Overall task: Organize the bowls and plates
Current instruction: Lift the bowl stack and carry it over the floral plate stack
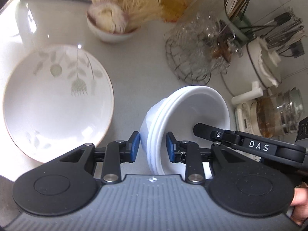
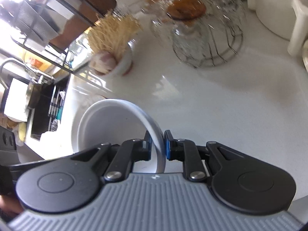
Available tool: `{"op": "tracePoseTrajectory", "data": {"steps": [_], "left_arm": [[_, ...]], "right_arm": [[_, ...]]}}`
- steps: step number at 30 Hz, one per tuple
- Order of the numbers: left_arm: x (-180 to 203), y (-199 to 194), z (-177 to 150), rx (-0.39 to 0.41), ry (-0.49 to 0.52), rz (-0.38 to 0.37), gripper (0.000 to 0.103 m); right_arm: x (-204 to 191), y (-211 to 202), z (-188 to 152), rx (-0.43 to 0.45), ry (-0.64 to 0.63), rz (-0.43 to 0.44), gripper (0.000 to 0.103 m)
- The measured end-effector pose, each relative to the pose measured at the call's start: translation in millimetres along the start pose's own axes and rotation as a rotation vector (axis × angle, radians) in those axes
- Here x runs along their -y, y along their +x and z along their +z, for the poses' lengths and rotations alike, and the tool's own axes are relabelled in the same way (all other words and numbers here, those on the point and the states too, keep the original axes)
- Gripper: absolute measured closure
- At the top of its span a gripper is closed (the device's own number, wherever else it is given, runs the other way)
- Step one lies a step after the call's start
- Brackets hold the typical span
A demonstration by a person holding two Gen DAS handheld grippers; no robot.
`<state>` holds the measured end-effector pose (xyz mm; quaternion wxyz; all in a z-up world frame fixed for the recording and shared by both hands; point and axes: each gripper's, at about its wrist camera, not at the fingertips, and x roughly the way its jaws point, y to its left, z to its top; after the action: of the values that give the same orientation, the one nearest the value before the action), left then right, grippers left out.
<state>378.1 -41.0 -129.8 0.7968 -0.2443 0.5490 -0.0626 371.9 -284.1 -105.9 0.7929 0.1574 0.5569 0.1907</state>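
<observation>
Both cameras sit just behind their jaws, looking steeply down at the pale desk [image 1: 134, 61] from close by. The left wrist view faces a plate [image 1: 55, 100] and the bowls [image 1: 184, 115]; the right faces the desk's sink side. Both share the bowls [image 2: 107, 123], the wire basket [image 1: 192, 57] [image 2: 211, 44] and the noodle bowl [image 1: 113, 28] [image 2: 113, 61].

Left wrist view: stacked bowls [image 1: 184, 115] at centre, tilted, between the two grippers. Floral plate [image 1: 57, 100] on the counter [image 1: 138, 61] at 9 o'clock. Bowl of noodles [image 1: 113, 27] at 11, wire basket [image 1: 194, 57] at 1, utensil holder [image 1: 236, 17] behind it, glass jar [image 1: 279, 113] at 3.
</observation>
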Motion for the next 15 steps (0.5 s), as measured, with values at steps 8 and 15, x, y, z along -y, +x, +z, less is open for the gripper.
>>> {"op": "tracePoseTrajectory", "data": {"steps": [8, 15], "left_arm": [[-19.1, -33.9, 19.2, 0.042, -0.006, -0.032, 0.070], [-45.8, -53.1, 22.9, 0.092, -0.030, -0.042, 0.070]], "right_arm": [[-37.8, -5.3, 3.0, 0.068, -0.033, 0.002, 0.086], [-71.2, 6.3, 5.1, 0.072, -0.083, 0.004, 0.086]]}}
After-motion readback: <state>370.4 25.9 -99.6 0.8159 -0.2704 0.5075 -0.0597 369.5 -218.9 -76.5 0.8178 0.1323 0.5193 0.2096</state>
